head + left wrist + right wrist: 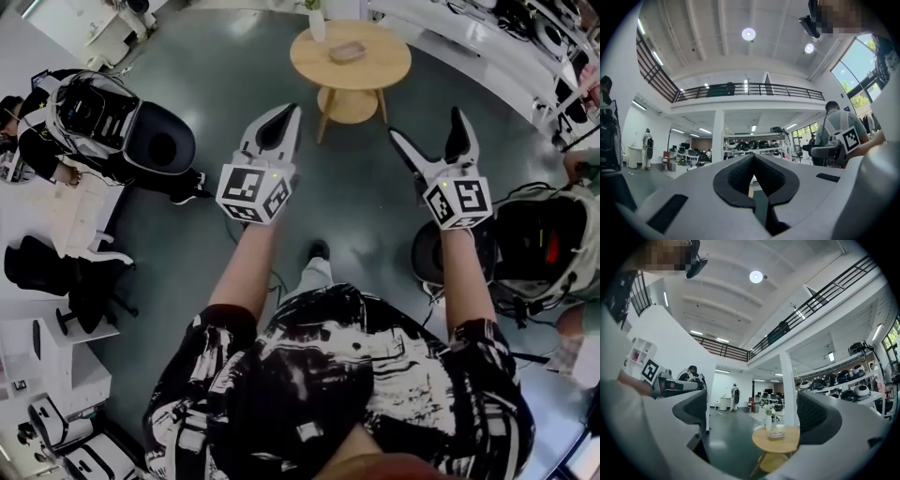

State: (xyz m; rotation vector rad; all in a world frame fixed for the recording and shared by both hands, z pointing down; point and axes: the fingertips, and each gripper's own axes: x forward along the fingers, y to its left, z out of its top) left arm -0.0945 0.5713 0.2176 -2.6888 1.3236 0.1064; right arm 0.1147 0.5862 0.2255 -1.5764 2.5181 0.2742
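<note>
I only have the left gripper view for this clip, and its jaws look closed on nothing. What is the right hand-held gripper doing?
Observer: The right hand-held gripper is held up in the air with its jaws wide apart, gripping nothing.
Operator: Is anything ahead of it?
Observer: A round wooden table stands ahead, well apart from it.
Operator: Is anything on that table?
Observer: A small white vase and a shallow clear dish sit on top.
</note>
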